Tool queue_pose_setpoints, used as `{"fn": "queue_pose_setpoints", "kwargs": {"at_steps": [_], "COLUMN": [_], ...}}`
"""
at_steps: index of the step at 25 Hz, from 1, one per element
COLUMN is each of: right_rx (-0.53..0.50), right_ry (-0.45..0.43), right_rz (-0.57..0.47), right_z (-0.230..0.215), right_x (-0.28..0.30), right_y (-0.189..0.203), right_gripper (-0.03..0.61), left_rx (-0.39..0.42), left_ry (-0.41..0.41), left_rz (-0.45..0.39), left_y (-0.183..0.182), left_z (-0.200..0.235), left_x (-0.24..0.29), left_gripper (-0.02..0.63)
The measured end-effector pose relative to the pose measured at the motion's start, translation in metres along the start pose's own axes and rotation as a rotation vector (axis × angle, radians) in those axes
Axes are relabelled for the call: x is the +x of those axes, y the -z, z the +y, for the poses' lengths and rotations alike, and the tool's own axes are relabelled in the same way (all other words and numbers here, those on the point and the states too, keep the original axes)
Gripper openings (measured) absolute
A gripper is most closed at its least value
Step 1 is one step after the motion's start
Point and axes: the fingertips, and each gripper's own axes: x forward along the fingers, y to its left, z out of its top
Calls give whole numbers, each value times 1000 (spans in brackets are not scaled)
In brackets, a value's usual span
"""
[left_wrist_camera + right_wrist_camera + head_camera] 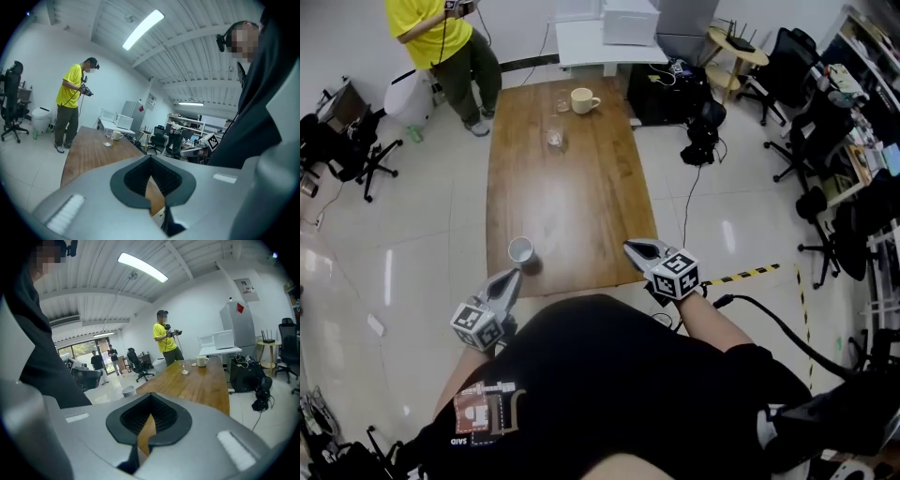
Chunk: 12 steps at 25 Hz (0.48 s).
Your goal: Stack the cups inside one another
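Observation:
On the long wooden table (581,197) a white cup (520,250) stands near the front left corner. A clear glass (554,139) stands further up the table. Beyond it are a smaller glass (562,104) and a cream mug (583,100) at the far end. My left gripper (511,279) is shut and empty, its tip just short of the white cup, by the table's front edge. My right gripper (637,249) is shut and empty at the front right corner. The right gripper view shows the white cup (128,391), the glass (185,367) and the mug (202,361).
A person in a yellow shirt (441,37) stands at the table's far left corner. Office chairs (356,150) stand on the left and right (811,141). A black box (666,94) with cables sits by the far right side. Yellow-black tape (750,274) marks the floor.

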Motion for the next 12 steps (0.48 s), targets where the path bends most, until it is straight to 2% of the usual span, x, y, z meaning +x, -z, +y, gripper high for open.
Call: {"fn": "queue_pose_setpoints", "kwargs": {"at_steps": [6, 12], "right_rx": [-14, -19], "right_ry": [5, 2], "right_rz": [7, 24], "right_z": [-11, -12], "right_x": [-1, -7], "right_y": [-4, 2], "right_gripper": [12, 12], "left_rx": [1, -4], "left_ry": [7, 4], "left_rz": [-20, -11], "left_y": [-9, 0], "left_z": [-7, -11], "left_x": [14, 13], "left_gripper": [2, 2]}}
